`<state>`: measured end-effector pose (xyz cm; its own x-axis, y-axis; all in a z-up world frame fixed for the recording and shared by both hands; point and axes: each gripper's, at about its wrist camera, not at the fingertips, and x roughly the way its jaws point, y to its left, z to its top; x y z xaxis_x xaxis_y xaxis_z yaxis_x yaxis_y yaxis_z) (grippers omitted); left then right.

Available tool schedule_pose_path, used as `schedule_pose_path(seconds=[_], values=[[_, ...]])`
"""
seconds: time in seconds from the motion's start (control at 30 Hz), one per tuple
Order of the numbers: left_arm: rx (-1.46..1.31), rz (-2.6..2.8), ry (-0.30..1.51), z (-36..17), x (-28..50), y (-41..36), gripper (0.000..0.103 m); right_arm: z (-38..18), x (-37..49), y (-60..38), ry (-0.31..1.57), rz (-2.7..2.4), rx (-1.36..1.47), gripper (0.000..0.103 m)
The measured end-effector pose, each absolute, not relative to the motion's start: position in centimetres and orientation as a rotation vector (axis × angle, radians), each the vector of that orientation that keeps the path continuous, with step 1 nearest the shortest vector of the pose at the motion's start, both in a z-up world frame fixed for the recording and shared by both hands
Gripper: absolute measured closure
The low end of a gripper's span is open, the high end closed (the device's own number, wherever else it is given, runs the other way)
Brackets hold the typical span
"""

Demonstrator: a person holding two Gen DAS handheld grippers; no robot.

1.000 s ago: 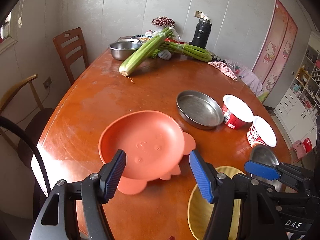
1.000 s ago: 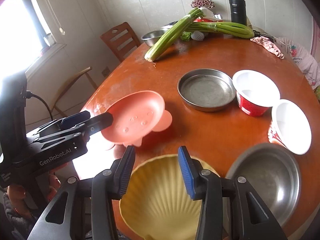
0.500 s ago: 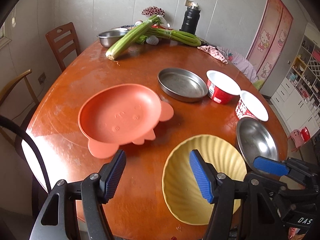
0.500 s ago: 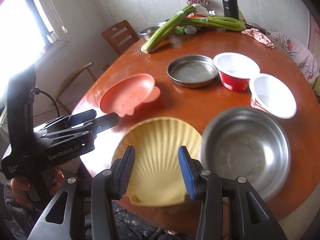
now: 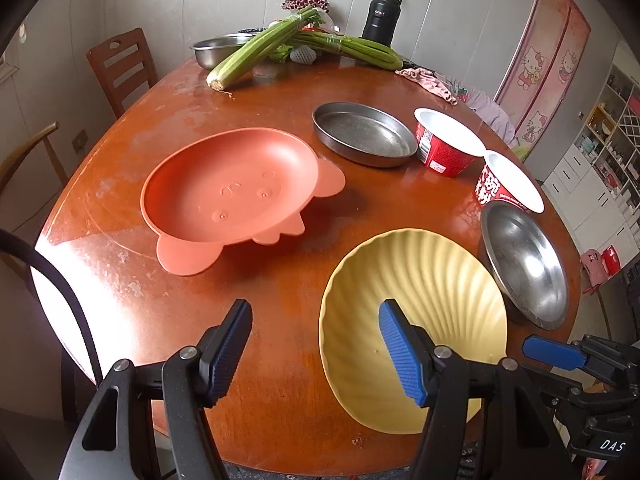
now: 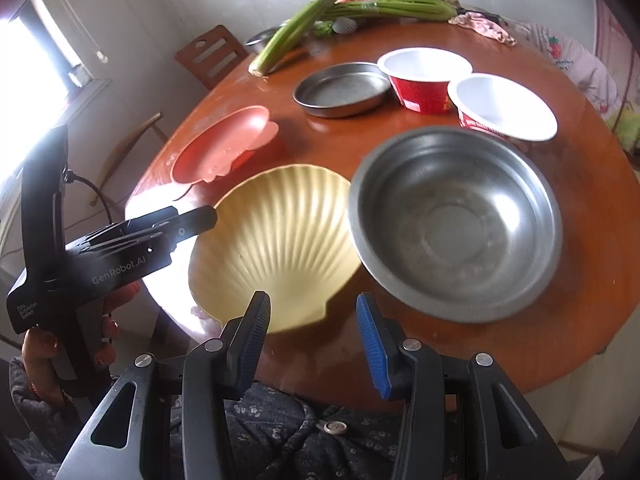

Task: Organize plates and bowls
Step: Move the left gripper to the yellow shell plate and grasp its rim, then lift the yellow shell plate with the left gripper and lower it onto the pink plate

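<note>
A yellow shell-shaped bowl sits at the table's near edge. A steel bowl stands right of it, touching it. An orange animal-shaped plate lies left. A flat steel plate and two red-and-white bowls stand farther back. My left gripper is open and empty over the table's near edge, left of the yellow bowl. My right gripper is open and empty, just short of the table edge.
Celery bunches, a small steel bowl, a black flask and a pink cloth lie at the table's far end. Wooden chairs stand at the left. The person's patterned clothing is below the right gripper.
Both grippers have pulled back toward the table's near edge and risen. The bowls and plates now sit farther ahead in both views. Both stay open and empty.
</note>
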<state>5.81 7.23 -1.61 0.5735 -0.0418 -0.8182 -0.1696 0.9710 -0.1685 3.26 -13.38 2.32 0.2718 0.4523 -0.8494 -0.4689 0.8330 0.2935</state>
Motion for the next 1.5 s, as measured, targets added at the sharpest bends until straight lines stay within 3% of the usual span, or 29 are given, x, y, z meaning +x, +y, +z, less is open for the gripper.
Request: schedule_pose_path(seconds=[0.57,0.9,1.5], values=[[-0.27,0.025,1.002,-4.0,7.0,7.2,0.037,-0.3,4.8,-10.9,1.173,0.568,-0.015,0.056],[-0.301,-0.037,0.983,-4.0,6.9,6.7,0.044,-0.8,5.1,-9.3,1.167,0.611,-0.028,0.054],[-0.309,0.002,0.936,-1.9,5.2,8.5,0.045,0.4,4.6,-6.7,1.127,0.68,-0.067,0.054]])
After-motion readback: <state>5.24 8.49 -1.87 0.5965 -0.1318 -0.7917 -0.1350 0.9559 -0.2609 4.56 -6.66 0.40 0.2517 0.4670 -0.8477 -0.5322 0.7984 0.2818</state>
